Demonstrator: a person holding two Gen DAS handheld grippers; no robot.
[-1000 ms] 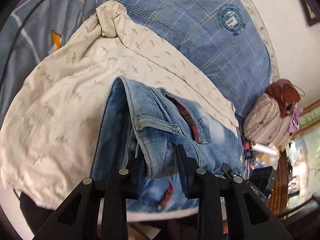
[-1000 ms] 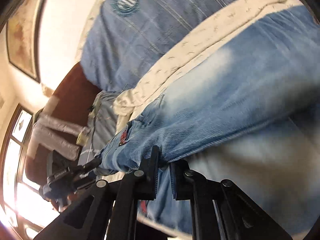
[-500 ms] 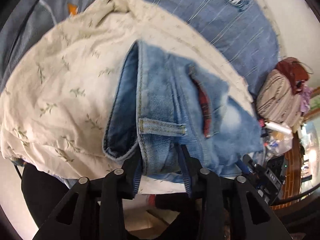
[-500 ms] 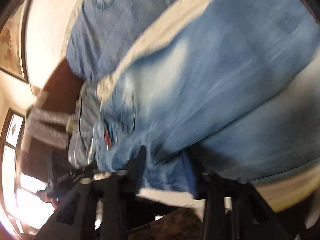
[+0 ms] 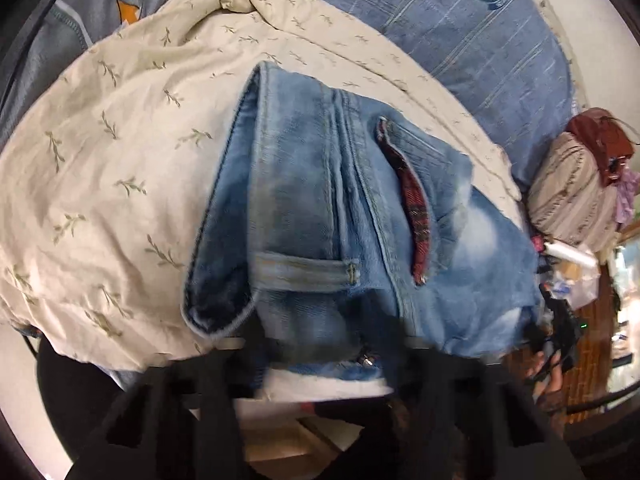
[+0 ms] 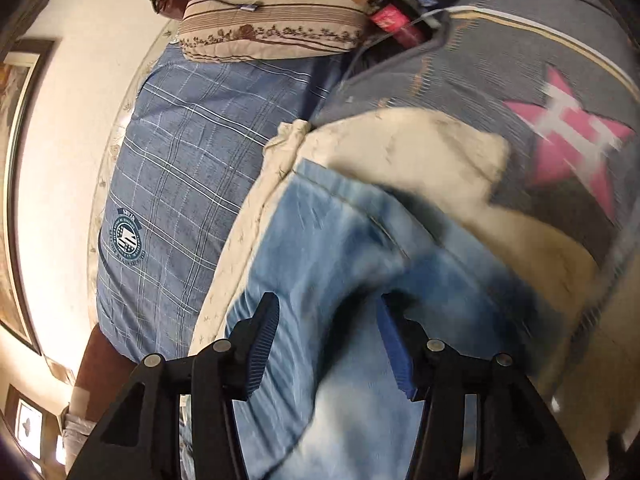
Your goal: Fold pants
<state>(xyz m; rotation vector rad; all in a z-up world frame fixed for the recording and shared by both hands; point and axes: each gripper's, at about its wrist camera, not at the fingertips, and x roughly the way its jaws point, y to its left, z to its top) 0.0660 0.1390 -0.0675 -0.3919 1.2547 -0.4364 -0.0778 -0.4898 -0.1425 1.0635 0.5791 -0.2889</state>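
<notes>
Light blue jeans (image 5: 340, 200) lie on a cream leaf-print cloth (image 5: 120, 160) over the bed, waistband toward me, with a red plaid pocket lining showing. My left gripper (image 5: 328, 344) is blurred at the waistband. Its jaws are closing with the denim between them, still wide apart. In the right wrist view the jeans (image 6: 340, 240) run under my right gripper (image 6: 326, 332). Its blue pads (image 6: 264, 340) hover apart over the fabric, closing, and do not press on it.
A blue plaid blanket (image 5: 460, 40) and a grey quilt with a pink star (image 6: 560, 136) cover the bed. A striped pillow (image 6: 272, 20) and small clutter lie at the head end. A cream wall with a framed picture (image 6: 16, 200) borders the bed.
The right gripper let go of the jeans' edge and swung fast across to another stretch of denim, rolling as it went. The left gripper sank toward the bed and its jaws spread around the waistband.
</notes>
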